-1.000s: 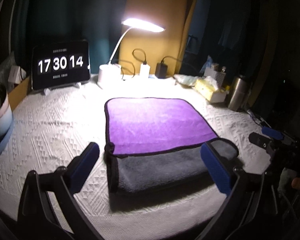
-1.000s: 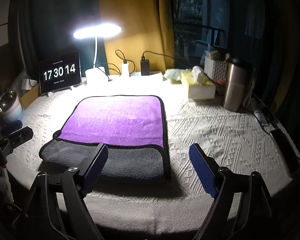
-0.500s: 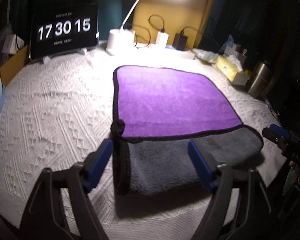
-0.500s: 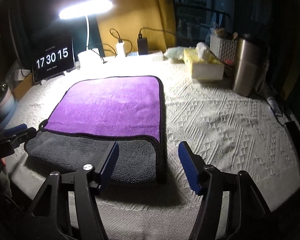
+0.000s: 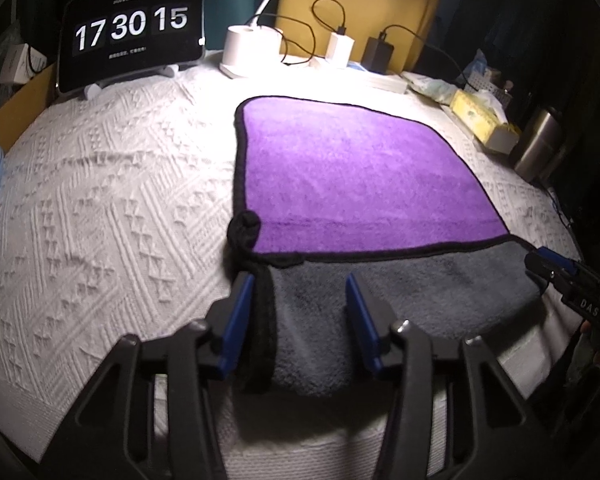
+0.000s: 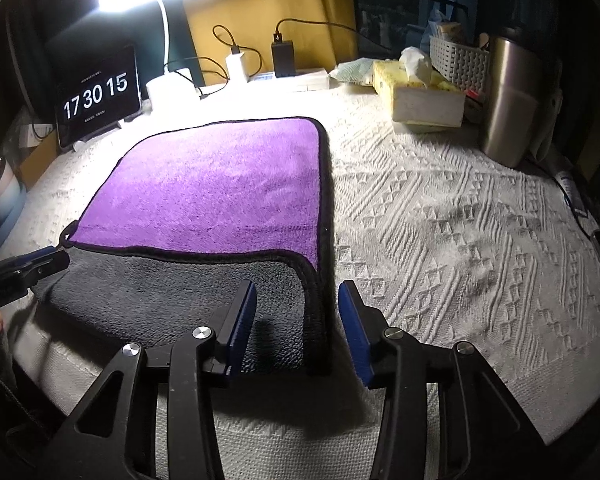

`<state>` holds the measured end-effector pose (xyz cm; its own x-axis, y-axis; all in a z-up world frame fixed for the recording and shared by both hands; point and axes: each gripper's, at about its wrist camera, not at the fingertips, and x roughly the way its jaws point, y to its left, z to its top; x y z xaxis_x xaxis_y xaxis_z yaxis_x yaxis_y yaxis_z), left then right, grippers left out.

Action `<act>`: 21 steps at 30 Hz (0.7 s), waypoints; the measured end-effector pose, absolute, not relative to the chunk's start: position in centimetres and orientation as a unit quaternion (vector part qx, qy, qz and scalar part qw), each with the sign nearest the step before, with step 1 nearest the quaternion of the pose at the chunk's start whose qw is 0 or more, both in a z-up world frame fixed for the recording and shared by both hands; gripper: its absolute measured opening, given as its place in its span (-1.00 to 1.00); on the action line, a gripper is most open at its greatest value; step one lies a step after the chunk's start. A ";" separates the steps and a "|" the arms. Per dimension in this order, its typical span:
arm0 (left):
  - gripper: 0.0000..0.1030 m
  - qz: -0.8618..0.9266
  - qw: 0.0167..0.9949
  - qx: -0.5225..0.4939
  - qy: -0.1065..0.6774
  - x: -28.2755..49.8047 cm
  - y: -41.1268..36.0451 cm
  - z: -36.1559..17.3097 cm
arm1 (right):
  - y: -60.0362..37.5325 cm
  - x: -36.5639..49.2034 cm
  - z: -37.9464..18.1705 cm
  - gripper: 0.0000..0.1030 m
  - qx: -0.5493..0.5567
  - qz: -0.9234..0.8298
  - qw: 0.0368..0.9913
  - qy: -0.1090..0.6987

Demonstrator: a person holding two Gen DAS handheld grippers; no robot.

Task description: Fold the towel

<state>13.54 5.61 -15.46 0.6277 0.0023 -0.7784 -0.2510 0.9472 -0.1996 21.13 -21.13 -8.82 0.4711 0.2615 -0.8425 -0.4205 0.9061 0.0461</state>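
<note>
Here the towel (image 5: 352, 184) lies flat on the white textured tablecloth (image 5: 100, 216), filling the middle of the left wrist view and the left centre of the right wrist view. Its purple face is up, and a grey band of its other face shows along the near edge, all trimmed in black.

The left gripper (image 5: 300, 316) sits at the lower centre of its frame with its blue-padded jaws partly open, straddling the towel's near left corner; the black hem runs between them, but the jaws hold nothing. The right gripper (image 6: 298, 322) is likewise partly open at the lower centre of its frame, its jaws either side of the near right corner, with nothing gripped.

At the upper left of both views a tablet clock (image 5: 134, 28) reads 17 30 15. Beside it stands a white desk lamp (image 6: 168, 84), lit. A yellow tissue box (image 6: 420, 100) and a steel tumbler (image 6: 508, 96) stand at the upper right of the right wrist view.
</note>
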 end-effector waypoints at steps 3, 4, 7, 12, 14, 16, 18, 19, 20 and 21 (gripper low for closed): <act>-0.31 0.077 0.890 -0.141 0.426 13.5 5.6 -15.4 | -21.2 21.3 -9.0 -0.12 -0.081 0.200 0.853 0.476; -0.38 0.079 0.889 -0.140 0.428 13.5 5.6 -15.5 | -21.2 21.3 -9.2 -0.12 -0.081 0.200 0.852 0.477; -0.55 0.084 0.889 -0.137 0.430 13.5 5.7 -15.6 | -21.1 21.5 -9.5 -0.27 -0.083 0.203 0.849 0.481; -0.77 0.088 0.891 -0.130 0.425 13.3 5.6 -15.3 | -21.0 21.5 -9.7 -0.66 -0.084 0.207 0.847 0.482; -0.80 0.086 0.894 -0.128 0.421 13.2 5.5 -15.1 | -21.1 21.5 -9.7 -0.78 -0.085 0.208 0.848 0.480; -0.82 0.084 0.897 -0.125 0.415 13.1 5.4 -14.7 | -21.1 21.5 -9.4 -0.84 -0.086 0.209 0.849 0.477; -0.82 0.081 0.901 -0.125 0.408 13.0 5.3 -14.3 | -21.1 21.3 -9.0 -0.86 -0.087 0.207 0.854 0.469; -0.82 0.081 0.902 -0.125 0.405 13.0 5.3 -14.1 | -21.1 21.3 -8.7 -0.86 -0.086 0.207 0.856 0.465; -0.82 0.081 0.903 -0.125 0.402 12.9 5.3 -13.9 | -21.2 21.3 -8.5 -0.86 -0.086 0.207 0.858 0.462; -0.82 0.081 0.905 -0.124 0.399 12.9 5.2 -13.7 | -21.2 21.3 -8.2 -0.86 -0.087 0.207 0.860 0.458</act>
<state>12.88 5.24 -13.72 0.6680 0.0482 -0.7426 -0.2460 0.9561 -0.1592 21.27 -21.15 -8.23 0.4944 0.2763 -0.8242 -0.4359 0.8991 0.0399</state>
